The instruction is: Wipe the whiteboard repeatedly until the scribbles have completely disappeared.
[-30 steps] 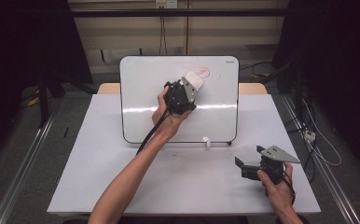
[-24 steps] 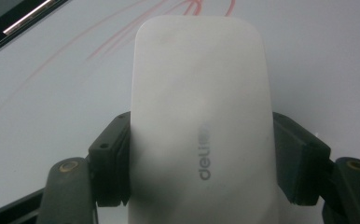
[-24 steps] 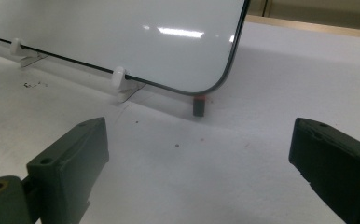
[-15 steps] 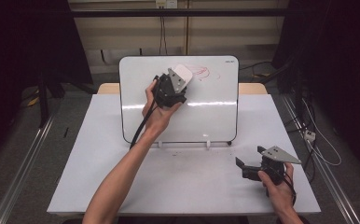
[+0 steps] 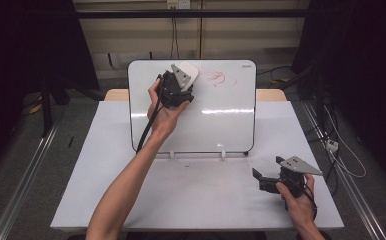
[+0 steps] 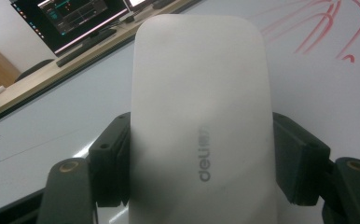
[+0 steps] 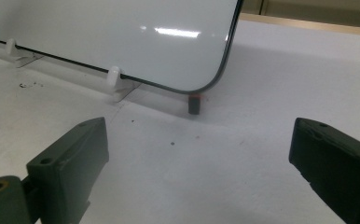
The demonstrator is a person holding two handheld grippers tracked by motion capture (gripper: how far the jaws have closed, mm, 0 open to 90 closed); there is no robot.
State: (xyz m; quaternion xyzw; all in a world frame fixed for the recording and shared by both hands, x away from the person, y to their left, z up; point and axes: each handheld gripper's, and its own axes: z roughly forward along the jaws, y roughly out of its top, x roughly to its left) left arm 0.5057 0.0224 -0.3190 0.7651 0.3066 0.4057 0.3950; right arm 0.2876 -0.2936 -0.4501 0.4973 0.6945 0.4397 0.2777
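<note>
One white counter (image 5: 196,200) in a dark room, upright whiteboard (image 5: 221,125) at its back. Left gripper (image 5: 181,82) fingers clenched on white eraser (image 6: 201,116), pressed to the board's upper left, long axis pointing up-right toward red scribble (image 5: 220,77); label reads "deli". Right gripper (image 5: 266,181) fingers spread, released, low over counter.

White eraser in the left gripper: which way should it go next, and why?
Probably slide the white plastic eraser rightward across the whiteboard onto the red scribble. The left gripper clamps it against the board just left of those marks, which look unwiped.
</note>
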